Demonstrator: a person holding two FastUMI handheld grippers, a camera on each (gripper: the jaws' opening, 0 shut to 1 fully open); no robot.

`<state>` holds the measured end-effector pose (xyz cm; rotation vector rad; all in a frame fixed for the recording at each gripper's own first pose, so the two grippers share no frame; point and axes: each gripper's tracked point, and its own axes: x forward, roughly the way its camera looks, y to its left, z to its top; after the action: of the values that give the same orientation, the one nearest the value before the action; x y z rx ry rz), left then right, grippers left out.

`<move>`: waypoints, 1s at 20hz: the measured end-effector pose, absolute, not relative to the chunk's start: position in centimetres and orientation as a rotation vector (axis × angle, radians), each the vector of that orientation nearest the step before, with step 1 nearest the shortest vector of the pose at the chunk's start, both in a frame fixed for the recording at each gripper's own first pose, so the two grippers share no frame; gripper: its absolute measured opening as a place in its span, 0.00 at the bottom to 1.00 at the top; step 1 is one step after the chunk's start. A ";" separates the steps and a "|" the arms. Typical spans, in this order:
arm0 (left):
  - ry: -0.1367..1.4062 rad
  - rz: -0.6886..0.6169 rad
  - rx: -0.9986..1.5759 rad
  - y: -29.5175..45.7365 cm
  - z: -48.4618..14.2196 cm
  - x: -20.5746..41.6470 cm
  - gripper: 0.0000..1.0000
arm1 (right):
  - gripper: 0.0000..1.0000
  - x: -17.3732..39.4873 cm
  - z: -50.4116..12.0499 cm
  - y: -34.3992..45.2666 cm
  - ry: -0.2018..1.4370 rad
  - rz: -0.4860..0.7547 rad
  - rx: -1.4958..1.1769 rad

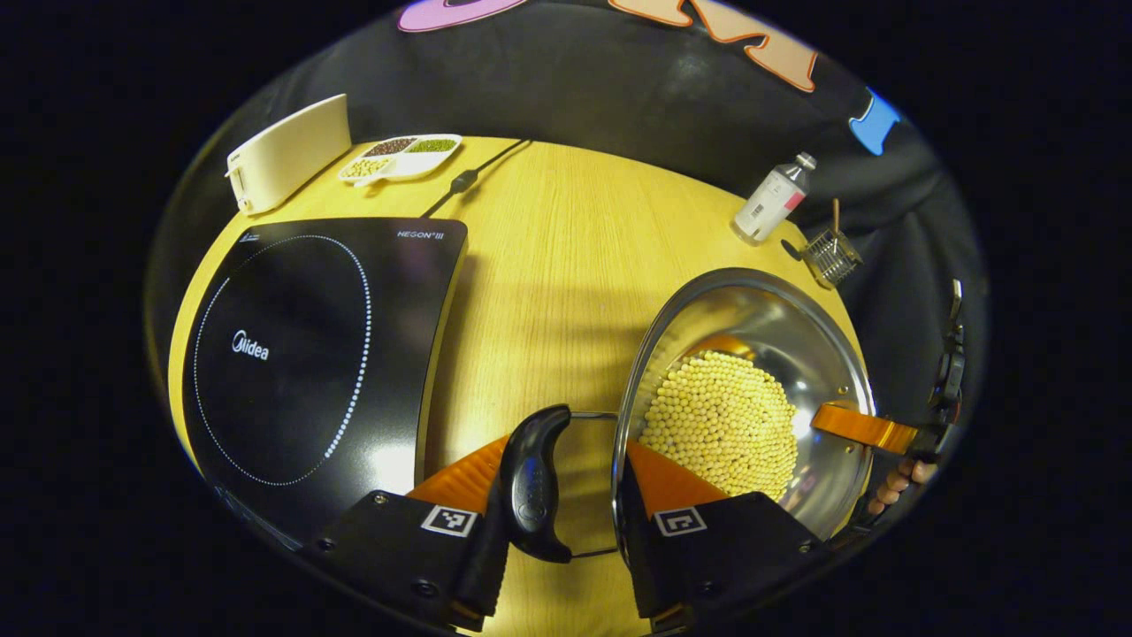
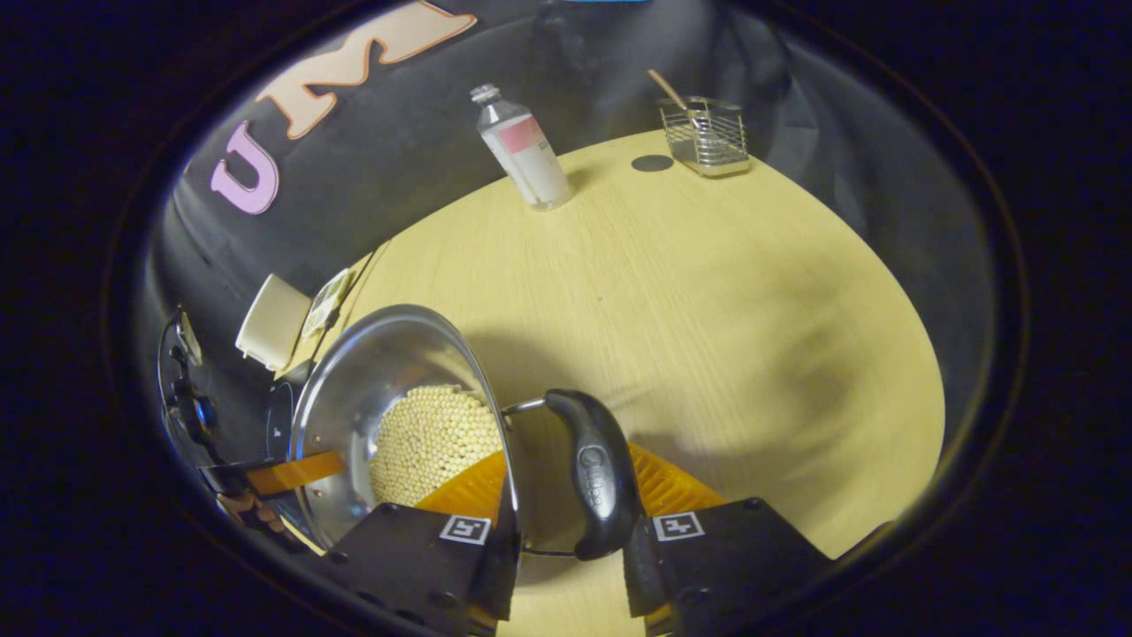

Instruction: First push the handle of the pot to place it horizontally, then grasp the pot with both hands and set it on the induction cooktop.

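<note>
Left gripper view: the jaws of the left gripper (image 1: 566,478) stand spread, straddling the pot's near handle (image 1: 533,482) and rim, not clearly pinching. The pot (image 1: 752,389) sits at five o'clock on the table (image 1: 548,265), the induction cooktop (image 1: 309,354) at nine. Steel, loaded with beans (image 1: 721,425): likely heavy and slick, so best held by the handles.

Right gripper view: the right gripper (image 2: 566,522) also straddles a handle (image 2: 597,473), jaws apart; pot at seven o'clock.
</note>
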<state>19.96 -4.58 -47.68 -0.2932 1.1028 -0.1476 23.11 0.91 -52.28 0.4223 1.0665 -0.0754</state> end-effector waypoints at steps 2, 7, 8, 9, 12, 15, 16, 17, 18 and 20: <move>1.085 -0.160 -0.275 -4.3 -46.7 20.0 0.58 | 0.47 22.9 -51.5 0.6 1.053 -0.075 0.426; 1.054 -0.162 -0.264 -2.5 -43.4 19.9 0.59 | 0.52 20.7 -47.7 2.2 1.020 -0.070 0.456; 1.051 -0.161 -0.261 -1.8 -42.8 19.7 0.58 | 0.47 20.6 -47.3 2.8 1.013 -0.068 0.463; 1.050 -0.160 -0.258 -1.1 -42.2 19.5 0.58 | 0.46 20.5 -46.9 3.5 1.009 -0.064 0.469; 1.044 -0.144 -0.252 1.8 -40.6 18.8 0.58 | 0.46 20.1 -45.6 6.5 1.000 -0.047 0.487; 1.037 -0.128 -0.257 5.4 -39.6 18.0 0.58 | 0.46 19.7 -44.4 10.0 0.990 -0.029 0.493; 1.038 -0.128 -0.258 6.5 -39.4 17.8 0.58 | 0.46 19.7 -44.1 11.3 0.989 -0.027 0.496; 1.034 -0.130 -0.256 7.8 -39.3 17.7 0.58 | 0.46 19.6 -43.9 12.5 0.986 -0.028 0.499; 1.033 -0.135 -0.255 8.9 -39.3 17.7 0.58 | 0.46 19.5 -43.8 13.8 0.989 -0.031 0.500; 1.043 -0.155 -0.248 11.3 -39.6 17.8 0.58 | 0.46 19.5 -43.5 16.2 0.985 -0.054 0.501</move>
<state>17.83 11.34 -39.63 -0.2481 1.0431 -0.1551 19.50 16.18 -43.55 0.5007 0.9847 -0.0544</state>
